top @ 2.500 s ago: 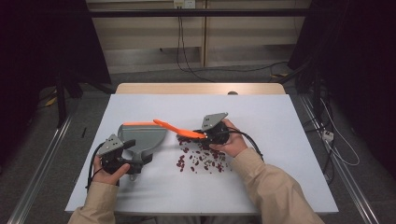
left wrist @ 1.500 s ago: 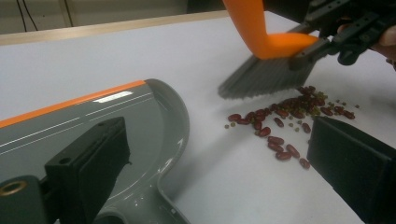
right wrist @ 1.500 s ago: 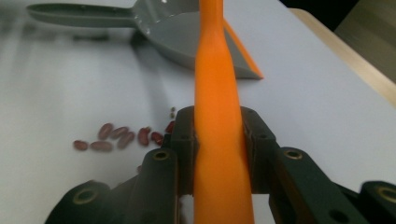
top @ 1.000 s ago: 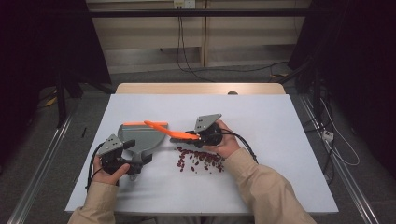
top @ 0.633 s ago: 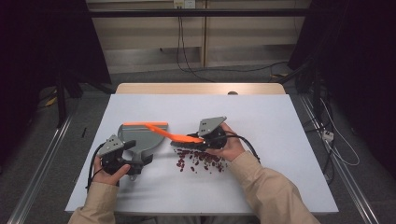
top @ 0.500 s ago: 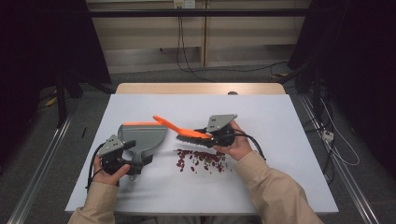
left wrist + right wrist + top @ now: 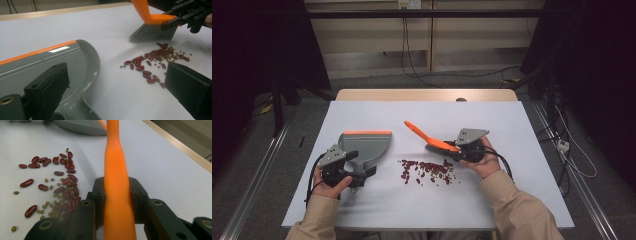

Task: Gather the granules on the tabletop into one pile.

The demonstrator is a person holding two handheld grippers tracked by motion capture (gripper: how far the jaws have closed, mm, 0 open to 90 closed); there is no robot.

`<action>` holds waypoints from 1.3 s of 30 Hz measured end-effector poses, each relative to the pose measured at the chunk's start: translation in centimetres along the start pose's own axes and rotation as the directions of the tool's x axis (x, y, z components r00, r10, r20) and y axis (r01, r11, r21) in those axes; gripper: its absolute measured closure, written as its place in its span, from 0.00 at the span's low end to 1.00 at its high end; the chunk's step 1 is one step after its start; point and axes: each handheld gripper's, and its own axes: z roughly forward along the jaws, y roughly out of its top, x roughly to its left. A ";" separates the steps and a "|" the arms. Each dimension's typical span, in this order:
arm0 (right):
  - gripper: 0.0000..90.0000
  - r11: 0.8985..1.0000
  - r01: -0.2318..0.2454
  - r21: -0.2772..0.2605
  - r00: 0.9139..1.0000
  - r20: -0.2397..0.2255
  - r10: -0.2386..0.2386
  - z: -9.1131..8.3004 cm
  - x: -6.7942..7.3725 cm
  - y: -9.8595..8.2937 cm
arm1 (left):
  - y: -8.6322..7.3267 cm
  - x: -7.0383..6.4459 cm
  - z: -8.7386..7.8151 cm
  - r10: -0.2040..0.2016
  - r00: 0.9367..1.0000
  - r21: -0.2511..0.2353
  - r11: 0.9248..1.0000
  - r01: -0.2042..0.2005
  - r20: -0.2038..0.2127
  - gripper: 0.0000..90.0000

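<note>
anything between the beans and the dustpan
Nothing visible. Bare table lies between the beans and the dustpan to their left. The brush, held in the right gripper, sits just behind the beans, off that path.

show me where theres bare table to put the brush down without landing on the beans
Free: the far strip of the table beyond the dustpan; the right side past the right gripper holding the brush; the near edge below the beans. Crowded: the middle, between dustpan and brush, where beans are scattered.
</note>
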 end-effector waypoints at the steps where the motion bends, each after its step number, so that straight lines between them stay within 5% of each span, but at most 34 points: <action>1: 0.79 1.000 0.005 0.005 1.000 0.000 -0.005 0.0 0.2 0.0 | 0.0 0.0 0.0 0.000 1.000 0.000 1.000 0.000 -0.002 0.06; 27: 0.79 0.999 -0.046 -0.026 0.997 -0.069 0.044 -0.2 1.8 0.4 | 0.0 -0.1 0.0 0.002 1.000 -0.001 1.000 -0.002 0.003 0.06; 32: 0.79 0.999 -0.034 -0.034 0.998 -0.046 0.033 -0.4 1.9 0.7 | 0.0 -0.1 0.0 0.002 1.000 -0.001 1.000 -0.002 0.002 0.06; 39: 0.79 0.993 -0.101 -0.054 0.995 0.016 0.102 -1.3 0.2 0.7 | 0.0 0.0 0.0 0.001 1.000 0.000 1.000 -0.001 0.001 0.06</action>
